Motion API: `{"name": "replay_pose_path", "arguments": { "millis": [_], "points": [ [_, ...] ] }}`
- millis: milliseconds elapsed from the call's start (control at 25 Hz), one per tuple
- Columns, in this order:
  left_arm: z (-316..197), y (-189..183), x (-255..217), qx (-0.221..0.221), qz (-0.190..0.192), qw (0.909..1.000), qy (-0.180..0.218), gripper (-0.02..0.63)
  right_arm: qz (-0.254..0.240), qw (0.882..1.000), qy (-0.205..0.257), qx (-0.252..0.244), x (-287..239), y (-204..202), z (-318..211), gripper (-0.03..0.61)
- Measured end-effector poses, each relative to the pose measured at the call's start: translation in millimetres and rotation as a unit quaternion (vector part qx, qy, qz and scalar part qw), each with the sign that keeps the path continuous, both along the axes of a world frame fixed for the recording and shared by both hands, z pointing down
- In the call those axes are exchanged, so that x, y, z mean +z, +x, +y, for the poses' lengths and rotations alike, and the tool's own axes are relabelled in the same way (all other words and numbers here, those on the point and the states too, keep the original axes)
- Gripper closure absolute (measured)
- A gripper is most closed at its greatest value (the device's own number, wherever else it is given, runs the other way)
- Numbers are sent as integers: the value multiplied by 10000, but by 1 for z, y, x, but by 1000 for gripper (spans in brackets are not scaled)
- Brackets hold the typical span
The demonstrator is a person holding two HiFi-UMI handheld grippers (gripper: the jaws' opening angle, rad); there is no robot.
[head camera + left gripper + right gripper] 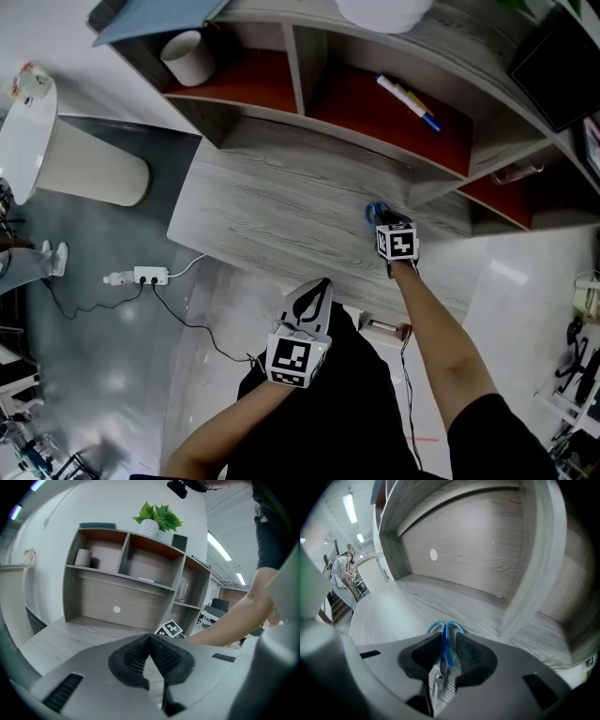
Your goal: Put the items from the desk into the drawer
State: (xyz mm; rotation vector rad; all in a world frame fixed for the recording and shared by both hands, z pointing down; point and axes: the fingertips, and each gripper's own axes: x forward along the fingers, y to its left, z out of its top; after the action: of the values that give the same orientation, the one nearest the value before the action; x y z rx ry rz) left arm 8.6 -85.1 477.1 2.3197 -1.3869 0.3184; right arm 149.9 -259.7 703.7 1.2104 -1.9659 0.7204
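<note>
- As the head view looks down, the right tongs [384,221] sit over blue scissors [376,210] on the grey surface [262,206], before the shelf unit [375,103]; the left tongs [321,287] hang at its near edge.
- Left gripper view: left tongs [150,641] pressed together, nothing between.
- Right gripper view: right tongs [449,654] apart, scissors [446,634] lying between the pads.
</note>
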Motion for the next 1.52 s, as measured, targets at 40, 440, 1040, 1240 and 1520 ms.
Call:
{"name": "replay_pose_path", "arguments": {
  "millis": [40, 440, 1040, 1240, 1520],
  "points": [
    [-1, -1, 0, -23, -1, 10000, -2, 609, -29, 10000, -29, -39, 0, -3, -1, 483],
    [-5, -4, 1, -111, 4, 9999, -40, 609, 15, 9990, -71, -431, 1, -25, -6, 456],
    [-1, -5, 3, 30, 104, 9999, -24, 609, 342, 9980, -75, -535, -8, -28, 3, 479],
    [3, 1, -2, 210, 194, 9996, 38, 609, 295, 9972, 131, -677, -31, -30, 12, 480],
    [10, 4, -12, 452, 252, 9985, 185, 609, 177, 9970, 462, -596, -64, -26, 24, 480]
  ]
}}
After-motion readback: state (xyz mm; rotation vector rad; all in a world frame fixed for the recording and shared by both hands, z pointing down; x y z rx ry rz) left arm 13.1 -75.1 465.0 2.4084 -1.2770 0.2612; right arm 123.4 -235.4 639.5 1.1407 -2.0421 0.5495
